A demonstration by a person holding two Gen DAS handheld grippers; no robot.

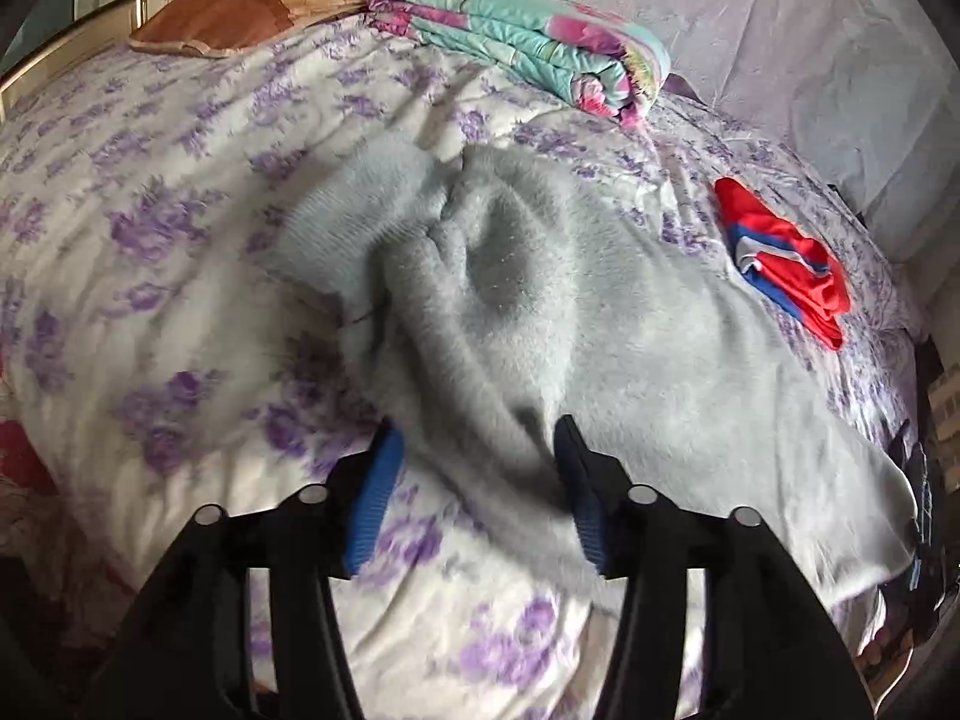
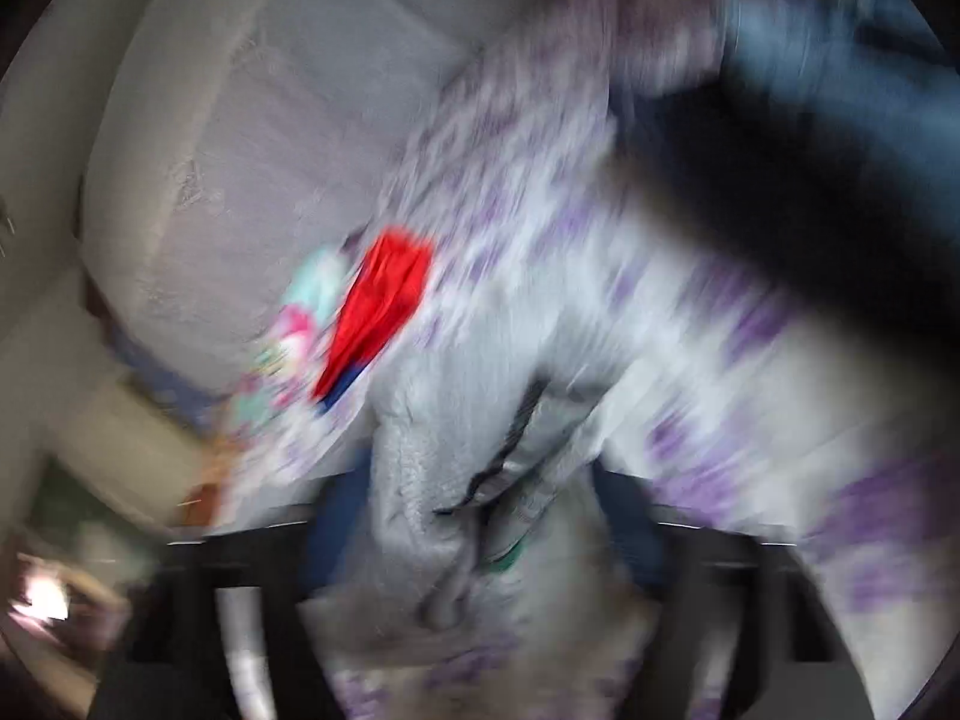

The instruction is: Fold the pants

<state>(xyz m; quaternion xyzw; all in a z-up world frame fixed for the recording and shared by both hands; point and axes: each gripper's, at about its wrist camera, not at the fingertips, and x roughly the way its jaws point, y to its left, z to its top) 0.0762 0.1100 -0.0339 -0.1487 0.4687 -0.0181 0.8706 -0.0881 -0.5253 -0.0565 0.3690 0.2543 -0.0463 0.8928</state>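
Light grey fleece pants (image 1: 510, 300) lie bunched on a bed with a white and purple floral cover (image 1: 150, 210). My left gripper (image 1: 474, 462) has its blue-padded fingers on either side of a raised fold of the pants, which fills the gap between them. The right wrist view is badly motion-blurred. In it the grey pants (image 2: 456, 480) hang bunched between the fingers of my right gripper (image 2: 474, 516), with a dark drawstring showing.
A folded red and blue garment (image 1: 780, 258) lies on the bed to the right of the pants, also showing in the right wrist view (image 2: 378, 300). A folded teal and pink quilt (image 1: 522, 42) and a brown pillow (image 1: 240, 12) sit at the far side. A grey headboard (image 2: 240, 120) stands behind.
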